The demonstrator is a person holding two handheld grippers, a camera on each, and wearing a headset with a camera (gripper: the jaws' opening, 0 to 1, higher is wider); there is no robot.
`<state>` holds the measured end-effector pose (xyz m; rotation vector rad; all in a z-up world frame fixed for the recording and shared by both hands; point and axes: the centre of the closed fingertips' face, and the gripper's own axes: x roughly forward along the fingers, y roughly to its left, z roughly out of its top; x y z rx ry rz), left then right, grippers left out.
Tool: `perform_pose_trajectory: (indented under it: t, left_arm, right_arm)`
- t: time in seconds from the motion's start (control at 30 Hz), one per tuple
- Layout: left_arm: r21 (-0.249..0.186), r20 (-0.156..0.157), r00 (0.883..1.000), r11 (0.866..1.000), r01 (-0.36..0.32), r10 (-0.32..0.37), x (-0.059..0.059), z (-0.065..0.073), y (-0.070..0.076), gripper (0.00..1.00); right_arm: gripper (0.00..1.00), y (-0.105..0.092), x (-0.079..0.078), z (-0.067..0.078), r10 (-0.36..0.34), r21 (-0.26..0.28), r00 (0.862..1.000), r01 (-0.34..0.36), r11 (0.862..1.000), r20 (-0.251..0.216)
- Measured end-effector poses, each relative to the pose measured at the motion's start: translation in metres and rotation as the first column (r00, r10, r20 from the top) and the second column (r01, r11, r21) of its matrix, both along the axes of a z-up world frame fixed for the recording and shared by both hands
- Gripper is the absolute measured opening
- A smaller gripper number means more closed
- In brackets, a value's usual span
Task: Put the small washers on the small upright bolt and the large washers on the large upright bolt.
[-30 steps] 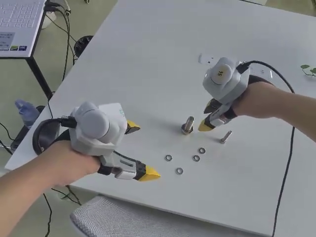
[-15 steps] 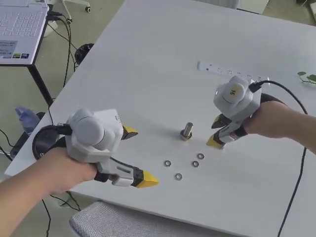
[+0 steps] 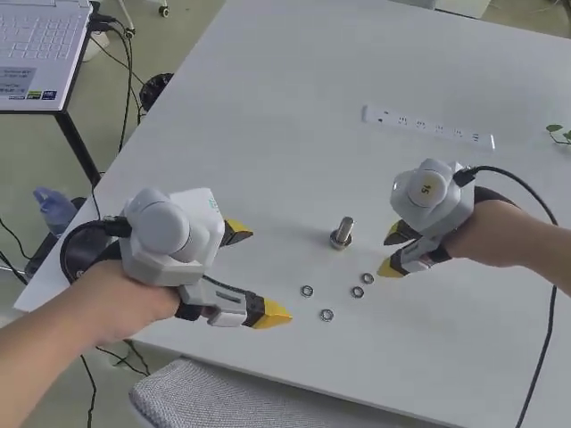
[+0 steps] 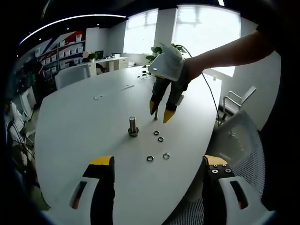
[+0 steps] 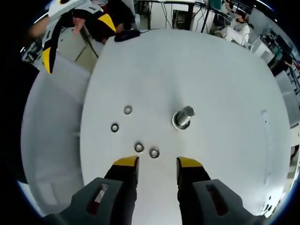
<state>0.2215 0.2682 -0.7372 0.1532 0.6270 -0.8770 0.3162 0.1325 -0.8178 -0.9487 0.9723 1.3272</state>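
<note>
The left gripper (image 3: 254, 272) is nearest the person, over the front edge of the white worktop (image 3: 268, 134). Its yellow-tipped jaws are spread wide with nothing between them.

Just beyond it, four small silver ring washers (image 5: 139, 147) lie flat on the worktop. Two are toward the left gripper. The other two lie close together just ahead of the right gripper (image 5: 156, 164), whose jaws stand narrowly apart and empty. All four look alike, so I cannot tell small from large.

Past them a stout silver steel bolt (image 3: 343, 234) stands upright on its head. In the left gripper view a thin upright sliver shows behind the right gripper's tips; whether it is the small bolt I cannot tell. A white power strip (image 3: 428, 127) lies farthest off.

The step in hand looks like the right gripper picking one of the close pair. It should straddle a single ring, because a sloppy close could catch both. A thin ring on a smooth worktop will likely skid, so press the tips down to the surface and close slowly on its outer rim. Then carry it level above the shank before releasing.
</note>
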Motion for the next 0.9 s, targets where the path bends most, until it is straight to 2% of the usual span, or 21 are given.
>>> perform_pose_trajectory:
  t: [0.17, 0.3, 0.6, 0.9]
  left_arm:
    - [0.000, 0.000, 1.000, 1.000, 0.005, -0.005, -0.001, 0.000, 0.000, 0.75]
    - [-0.004, -0.002, 1.000, 1.000, 0.000, 0.000, -0.001, 0.000, 0.000, 0.75]
    - [0.002, -0.007, 1.000, 1.000, 0.007, -0.007, -0.002, -0.004, 0.003, 0.72]
    - [0.017, -0.014, 1.000, 1.000, 0.024, -0.024, -0.003, -0.008, 0.001, 0.71]
  right_arm:
    - [0.32, -0.002, 0.000, -0.013, -0.012, 0.006, 1.000, 0.012, 1.000, 0.002]
    - [0.31, 0.000, 0.000, -0.020, 0.004, 0.021, 1.000, -0.004, 1.000, 0.018]
    - [0.27, 0.003, -0.004, -0.038, 0.032, -0.016, 0.999, -0.032, 0.999, 0.011]
    - [0.27, 0.006, -0.002, -0.043, 0.036, -0.020, 0.999, -0.036, 0.999, 0.006]
